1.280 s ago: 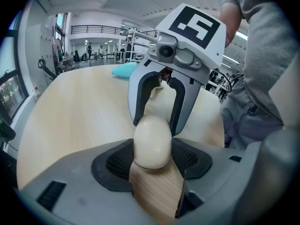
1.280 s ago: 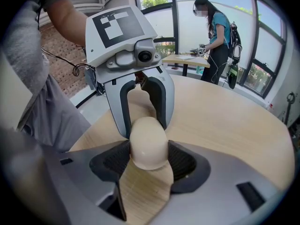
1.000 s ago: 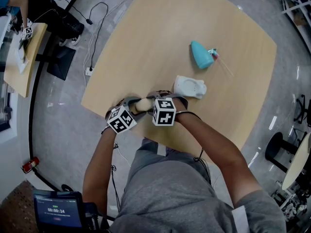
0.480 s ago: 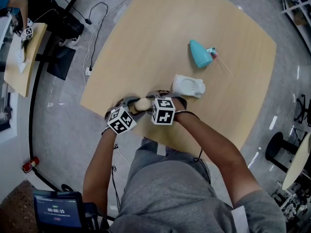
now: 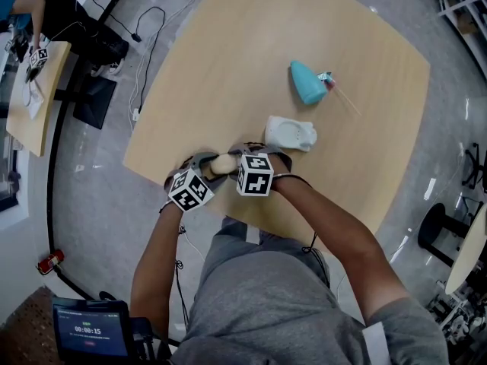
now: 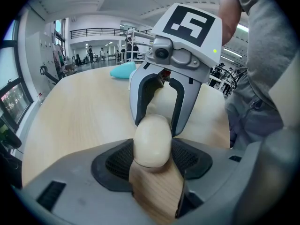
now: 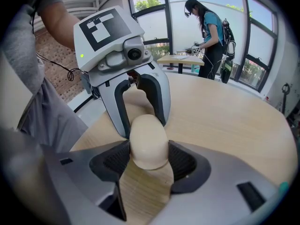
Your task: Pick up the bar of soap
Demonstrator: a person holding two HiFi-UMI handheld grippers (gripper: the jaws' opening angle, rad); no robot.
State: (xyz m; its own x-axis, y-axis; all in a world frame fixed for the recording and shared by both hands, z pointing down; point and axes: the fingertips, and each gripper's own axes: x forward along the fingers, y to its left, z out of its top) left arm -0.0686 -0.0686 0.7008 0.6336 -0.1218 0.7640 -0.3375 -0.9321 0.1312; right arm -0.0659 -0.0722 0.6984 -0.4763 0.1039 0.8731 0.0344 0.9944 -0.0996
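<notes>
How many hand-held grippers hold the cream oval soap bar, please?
2: the left hand-held gripper clamps one end of the cream oval soap bar, the right hand-held gripper the other.

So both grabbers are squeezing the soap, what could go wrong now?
The bar of soap is rounded and looks smooth, and the left gripper and right gripper each pinch only one end, so it might squirt out. It sits close to the table's near edge, so a slip could drop it on the floor. If the two grippers pull different ways, one may lose its hold.
</notes>
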